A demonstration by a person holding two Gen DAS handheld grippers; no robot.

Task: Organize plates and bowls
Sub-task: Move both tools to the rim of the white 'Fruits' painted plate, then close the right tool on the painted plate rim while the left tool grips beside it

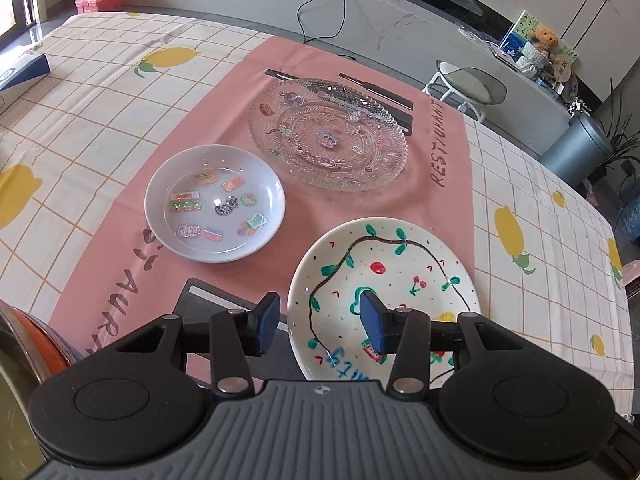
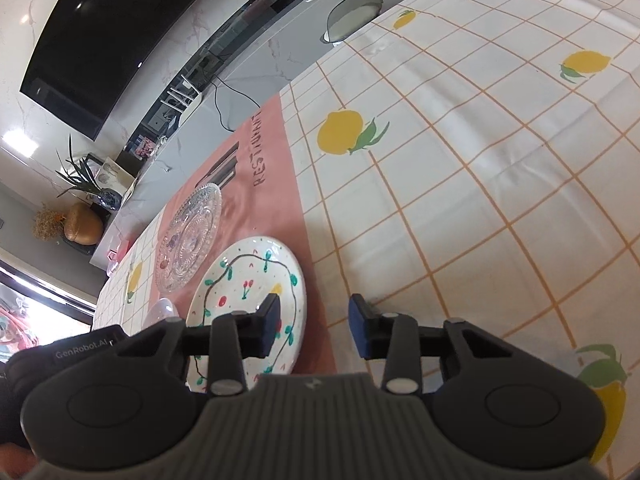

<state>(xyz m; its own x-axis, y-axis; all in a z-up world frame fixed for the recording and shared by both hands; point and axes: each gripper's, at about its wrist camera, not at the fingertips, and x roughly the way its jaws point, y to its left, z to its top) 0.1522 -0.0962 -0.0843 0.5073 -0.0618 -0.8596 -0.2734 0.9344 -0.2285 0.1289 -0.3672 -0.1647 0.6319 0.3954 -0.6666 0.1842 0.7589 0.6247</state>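
Three dishes sit on a pink placemat [image 1: 192,92]. A hand-painted white plate [image 1: 384,272] [image 2: 244,276] lies nearest. To its left sits a white bowl [image 1: 216,204] with stickers inside, and behind them is a clear glass plate [image 1: 328,132] [image 2: 190,236]. My left gripper [image 1: 320,322] is open, straddling the painted plate's left rim without the pads touching it. My right gripper [image 2: 314,326] is open too, its left finger over the plate's right side and its right finger over the tablecloth. Nothing is held.
A lemon-print checked tablecloth [image 2: 460,168] covers the table. A blue and white box [image 1: 22,70] lies far left, and an orange-rimmed object [image 1: 44,336] is at the near left. A dark flat card [image 1: 208,300] lies under my left gripper. A stool [image 1: 468,84] stands beyond the far edge.
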